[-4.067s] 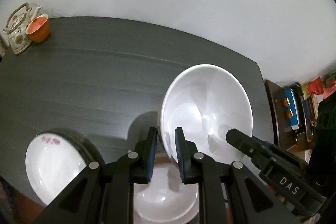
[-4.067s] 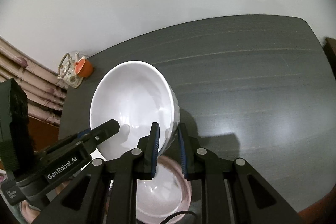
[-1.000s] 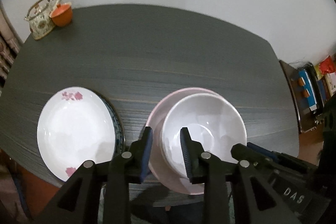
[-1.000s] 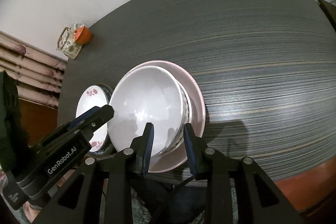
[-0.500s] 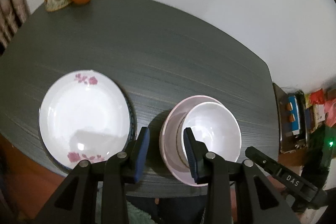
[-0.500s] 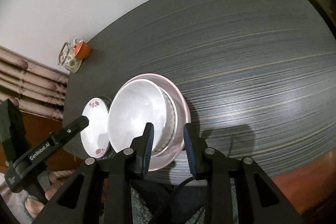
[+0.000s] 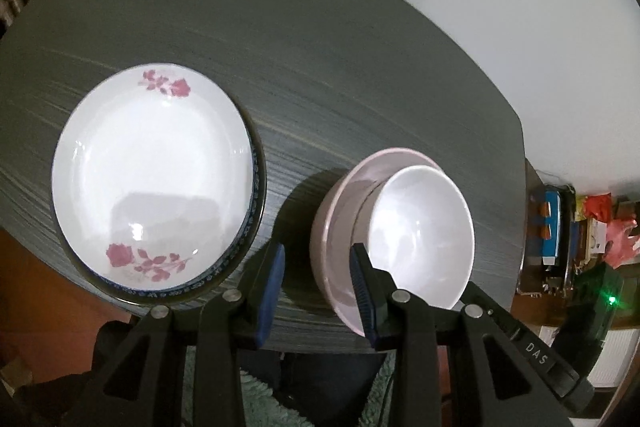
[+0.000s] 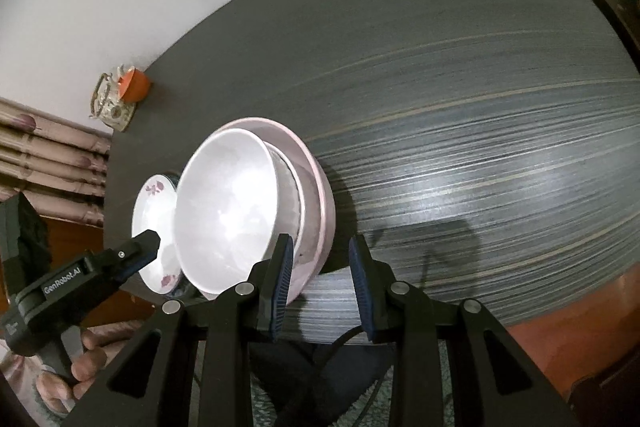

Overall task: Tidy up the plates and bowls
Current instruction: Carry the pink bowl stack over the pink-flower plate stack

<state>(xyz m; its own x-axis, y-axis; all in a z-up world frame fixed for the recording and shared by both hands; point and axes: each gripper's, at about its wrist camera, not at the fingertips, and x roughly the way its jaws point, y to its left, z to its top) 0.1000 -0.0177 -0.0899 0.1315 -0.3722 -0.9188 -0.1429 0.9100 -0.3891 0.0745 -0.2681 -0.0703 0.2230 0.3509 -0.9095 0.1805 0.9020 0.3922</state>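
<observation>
both the left gripper (image 7: 318, 283) and right gripper (image 8: 320, 281) hang open, holding nothing. the white bowl (image 7: 420, 237) sits nested in the pink bowl (image 7: 334, 227), beside the flowered plate (image 7: 154, 179), which apparently tops another plate.

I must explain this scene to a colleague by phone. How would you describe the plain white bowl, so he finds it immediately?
On the dark table, near its front edge, two stacks stand side by side. The white bowl sits inside the pink bowl; unlike the flowered plate beside it, it is deep and undecorated.
</observation>
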